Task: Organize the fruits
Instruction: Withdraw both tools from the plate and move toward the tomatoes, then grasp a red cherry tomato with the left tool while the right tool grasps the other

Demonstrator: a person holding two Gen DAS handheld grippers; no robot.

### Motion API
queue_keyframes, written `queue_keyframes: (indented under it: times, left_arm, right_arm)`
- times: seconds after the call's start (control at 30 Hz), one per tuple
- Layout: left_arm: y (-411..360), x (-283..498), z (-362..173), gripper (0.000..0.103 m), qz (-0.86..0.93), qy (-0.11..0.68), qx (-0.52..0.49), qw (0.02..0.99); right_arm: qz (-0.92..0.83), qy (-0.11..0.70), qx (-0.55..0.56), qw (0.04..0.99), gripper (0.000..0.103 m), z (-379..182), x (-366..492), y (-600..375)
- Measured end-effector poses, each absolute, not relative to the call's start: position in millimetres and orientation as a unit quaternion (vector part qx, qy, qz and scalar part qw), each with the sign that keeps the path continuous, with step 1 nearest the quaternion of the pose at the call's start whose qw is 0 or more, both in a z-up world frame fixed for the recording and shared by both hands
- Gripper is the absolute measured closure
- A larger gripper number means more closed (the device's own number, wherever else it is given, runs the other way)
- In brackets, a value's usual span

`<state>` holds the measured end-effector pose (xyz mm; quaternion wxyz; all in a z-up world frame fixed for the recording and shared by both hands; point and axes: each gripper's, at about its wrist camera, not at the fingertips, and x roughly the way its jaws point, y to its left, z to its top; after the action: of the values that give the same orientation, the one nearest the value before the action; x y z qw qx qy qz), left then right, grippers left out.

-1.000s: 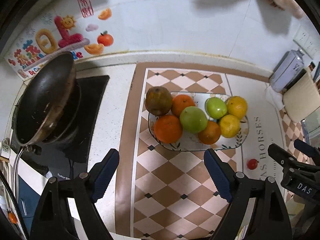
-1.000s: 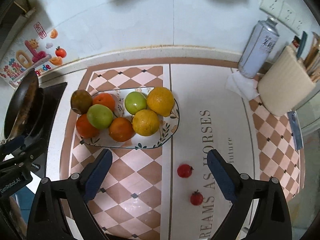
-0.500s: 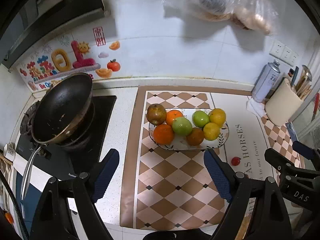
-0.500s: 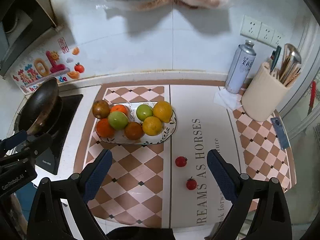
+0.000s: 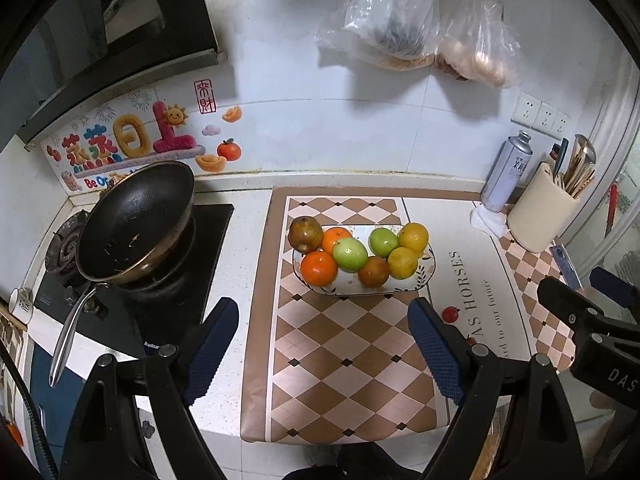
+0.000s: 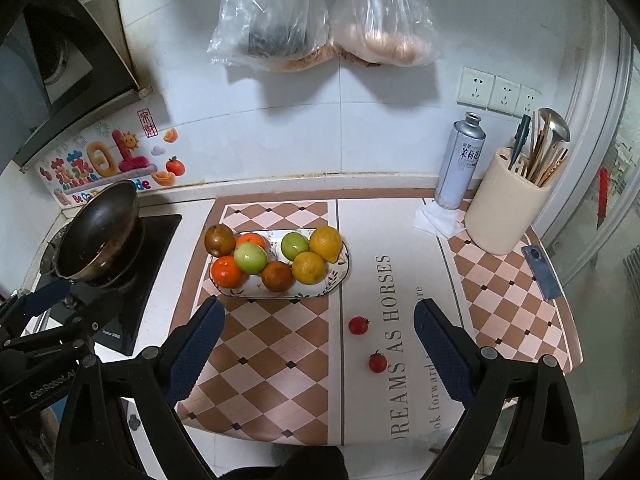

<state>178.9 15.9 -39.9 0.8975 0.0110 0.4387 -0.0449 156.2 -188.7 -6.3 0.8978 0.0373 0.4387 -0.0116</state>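
A white patterned plate on the checkered mat holds several fruits: oranges, green apples, yellow lemons and a brown pear. Two small red tomatoes lie on the mat in front of the plate; one shows in the left wrist view. My left gripper is open and empty, high above the mat's front. My right gripper is open and empty, above the tomatoes.
A black wok sits on the stove at left. A spray can, a cream utensil holder and a phone stand at right. Plastic bags hang on the wall.
Both grippers have pulled back and up from the counter, so the plate and tomatoes look smaller and farther. Both stay open. The fruits have not moved.
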Motion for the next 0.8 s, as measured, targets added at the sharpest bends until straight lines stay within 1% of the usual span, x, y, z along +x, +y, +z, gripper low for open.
queue_keyframes:
  times: [0.27,0.33,0.37,0.4,0.43,0.57,0.73,0.77,0.8]
  left_arm:
    - [19,172,-32,0.017,-0.049,0.432,0.007,0.901]
    - [18,173,-32,0.016,-0.048,0.430,0.010,0.901]
    - [17,174,-33,0.008,-0.046,0.431,0.010,0.901]
    - [17,176,-35,0.002,-0.045,0.435,0.009,0.900]
    - [15,179,-38,0.000,-0.044,0.439,0.007,0.897]
    - [2,193,-57,0.000,-0.025,0.448,0.025,0.893]
    - [-28,221,-102,0.000,-0.001,0.494,0.063,0.867]
    - [-34,226,-111,0.000,-0.002,0.504,0.064,0.861]
    - [-40,231,-121,0.000,-0.002,0.515,0.066,0.855]
  right_arm:
    - [-0.014,0.432,0.055,0.900,0.005,-1,149,-190]
    - [-0.004,0.430,0.075,0.900,0.004,-3,150,-198]
    - [0.005,0.432,0.093,0.897,0.003,-7,153,-205]
    - [0.007,0.435,0.101,0.895,0.003,-11,155,-210]
    - [0.008,0.441,0.110,0.891,0.003,-17,160,-216]
    - [-0.007,0.482,0.140,0.865,0.003,-66,184,-252]
    - [-0.029,0.556,0.150,0.817,0.004,-164,215,-292]
    - [-0.030,0.573,0.154,0.804,0.005,-187,220,-299]
    - [-0.031,0.585,0.157,0.795,0.009,-204,223,-304]
